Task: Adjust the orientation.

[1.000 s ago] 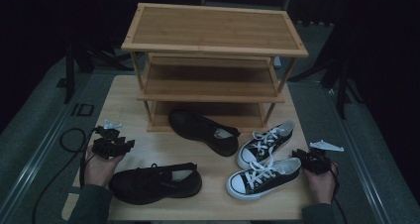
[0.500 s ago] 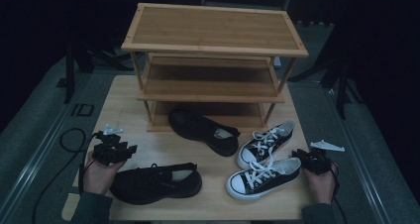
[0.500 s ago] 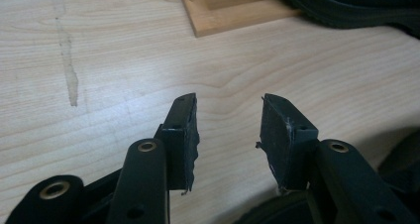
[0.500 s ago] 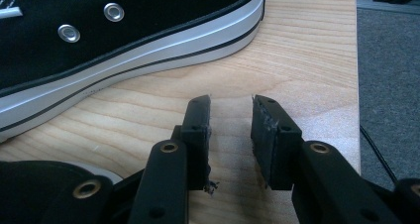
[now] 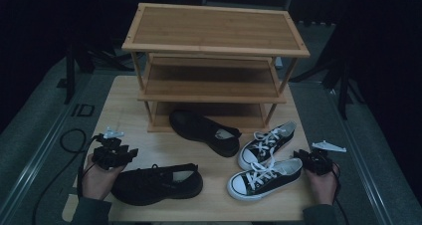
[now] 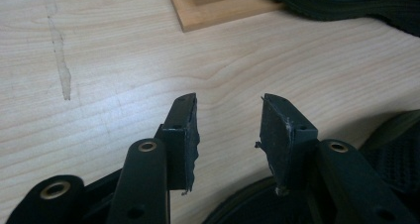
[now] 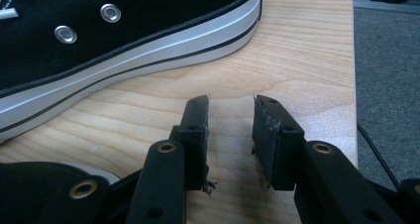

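4 shoes lie on the table in the lower half of the high view. At lower left is a black shoe (image 5: 157, 184) with a low, matte upper, lying on its sole just beside the left gripper (image 5: 115, 154), whose jaws are spread with nothing between them. In the left gripper view (image 6: 228, 130) only bare wood shows in the gap, with the shoe's dark rim (image 6: 247, 204) under the jaws at the bottom edge. Its mate, a second black shoe (image 5: 204, 131), lies at centre with its toe against the foot of the rack.

At lower right, 2 black canvas sneakers with white laces and white rubber soles lie side by side: the near sneaker (image 5: 264, 178) and the far sneaker (image 5: 267, 143). The right gripper (image 5: 309, 161) sits just beside the near one's heel; its jaws have just been opening and are empty (image 7: 230, 120), with metal eyelets and the striped sole (image 7: 148, 45) ahead.

Behind stands a 3-shelf bamboo rack (image 5: 214, 33), its shelves slatted. The table (image 5: 124, 110) is pale wood with visible grain. Grey carpet and darkness surround it.
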`<state>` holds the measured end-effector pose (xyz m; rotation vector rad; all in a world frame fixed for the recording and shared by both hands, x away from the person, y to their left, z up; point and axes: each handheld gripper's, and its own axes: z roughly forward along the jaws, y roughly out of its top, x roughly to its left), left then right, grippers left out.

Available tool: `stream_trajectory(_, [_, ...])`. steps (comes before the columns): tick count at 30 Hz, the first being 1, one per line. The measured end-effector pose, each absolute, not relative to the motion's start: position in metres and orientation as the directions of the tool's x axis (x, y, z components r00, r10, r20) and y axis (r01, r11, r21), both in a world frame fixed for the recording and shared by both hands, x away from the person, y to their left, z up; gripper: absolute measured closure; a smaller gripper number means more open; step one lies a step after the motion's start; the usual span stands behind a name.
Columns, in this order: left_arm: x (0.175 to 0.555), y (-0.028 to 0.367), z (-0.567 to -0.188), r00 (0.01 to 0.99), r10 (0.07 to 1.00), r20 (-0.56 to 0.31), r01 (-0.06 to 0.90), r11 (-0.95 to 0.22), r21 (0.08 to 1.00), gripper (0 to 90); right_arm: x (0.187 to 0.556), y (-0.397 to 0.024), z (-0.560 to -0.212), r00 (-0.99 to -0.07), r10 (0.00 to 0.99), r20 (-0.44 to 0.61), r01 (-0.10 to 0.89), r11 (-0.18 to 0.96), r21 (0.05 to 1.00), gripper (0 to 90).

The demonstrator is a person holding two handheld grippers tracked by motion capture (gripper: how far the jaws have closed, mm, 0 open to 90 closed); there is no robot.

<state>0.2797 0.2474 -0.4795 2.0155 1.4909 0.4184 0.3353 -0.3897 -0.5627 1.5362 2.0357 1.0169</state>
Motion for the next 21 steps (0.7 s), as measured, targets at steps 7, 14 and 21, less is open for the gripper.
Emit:
stream_trajectory(7, [0.274,0.247,-0.475,0.327,0.94,-0.099,0.753,-0.196,0.629,59.4,0.335,-0.39,-0.563,-0.317,0.942,0.11,0.655,0.134,0.744,66.5])
stream_trajectory(14, [0.268,0.246,-0.473,0.337,0.935,-0.109,0.755,-0.199,0.625,61.1,0.335,-0.39,-0.563,-0.315,0.943,0.111,0.656,0.132,0.743,66.1])
stream_trajectory(21, [0.264,0.246,-0.471,0.374,0.917,-0.137,0.755,-0.216,0.619,61.1,0.335,-0.39,-0.563,-0.317,0.941,0.117,0.657,0.128,0.743,65.6])
